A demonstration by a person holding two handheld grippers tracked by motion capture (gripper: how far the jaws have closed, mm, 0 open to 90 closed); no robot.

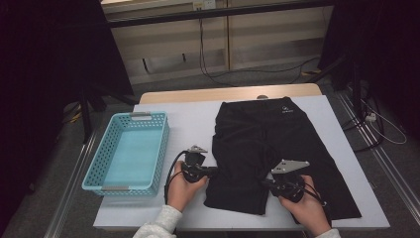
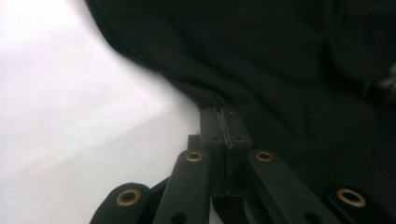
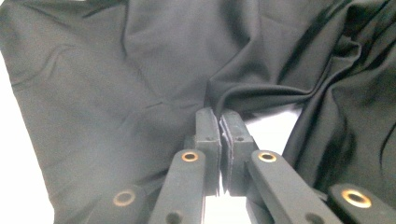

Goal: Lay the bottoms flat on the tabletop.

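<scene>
You are working at the near edge of the desk, both hands low and close to you. Your left gripper is pointing sideways toward the middle, its fingers clenched on the left hem of the black shorts; in the left gripper view the cloth edge is running into the closed tips. Your right gripper is pointing back toward the left one, and its fingers are pinching the inner edge of the same near leg, a fold of cloth gathering right at the tips in the right gripper view.

So the two hands are holding one leg across its width, and the shorts are lying away from you: their long axis is running from the leg openings by your hands to the waistband at the far side. Both hands are about equally near that hem. Any lift or fold would likely be carrying the near leg forward along that axis.

Farther left, well apart from the cloth, the blue basket is sitting on the desk.
</scene>
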